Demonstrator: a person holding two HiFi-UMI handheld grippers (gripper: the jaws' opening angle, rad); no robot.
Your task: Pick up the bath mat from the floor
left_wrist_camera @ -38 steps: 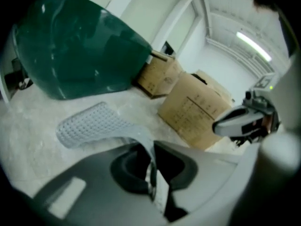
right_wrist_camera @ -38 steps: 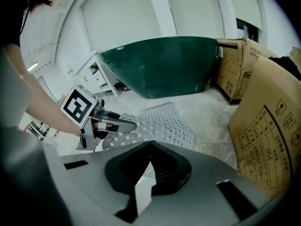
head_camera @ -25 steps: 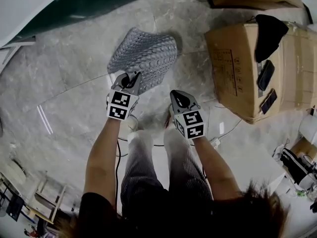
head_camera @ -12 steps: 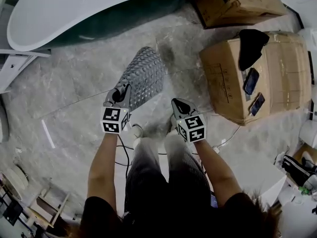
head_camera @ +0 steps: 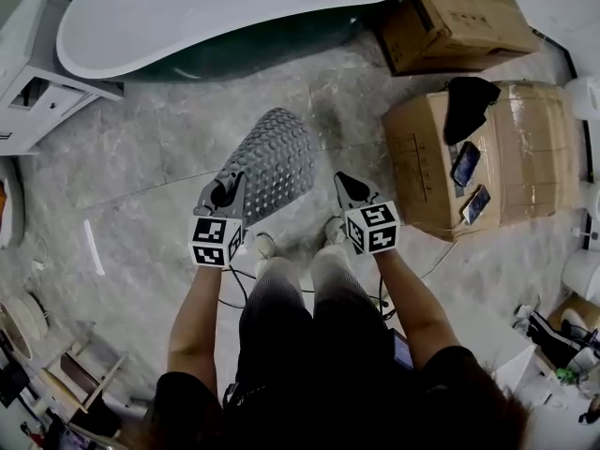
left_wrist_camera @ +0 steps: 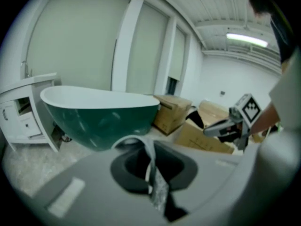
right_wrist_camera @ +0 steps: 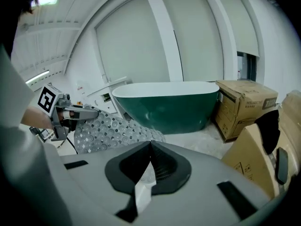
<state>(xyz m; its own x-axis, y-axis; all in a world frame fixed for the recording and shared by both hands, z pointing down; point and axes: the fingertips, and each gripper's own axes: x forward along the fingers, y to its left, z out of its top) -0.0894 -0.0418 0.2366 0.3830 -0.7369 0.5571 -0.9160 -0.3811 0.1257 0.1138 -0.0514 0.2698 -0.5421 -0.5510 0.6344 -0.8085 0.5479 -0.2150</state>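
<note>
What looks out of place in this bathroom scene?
The bath mat hangs bent from the left gripper alone, pinched by one edge. A black cloth and a phone lie on a cardboard box.

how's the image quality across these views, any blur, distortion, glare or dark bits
Head view: wide-angle, lines bow toward the borders; light is even, no hard shadows. Left gripper view: heavy fisheye with black corners, soft overall, the left gripper smeared up close, a ceiling light blown out. Right gripper view: same fisheye, bending the window frame, but sharper; the bath mat bumps read clearly.
</note>
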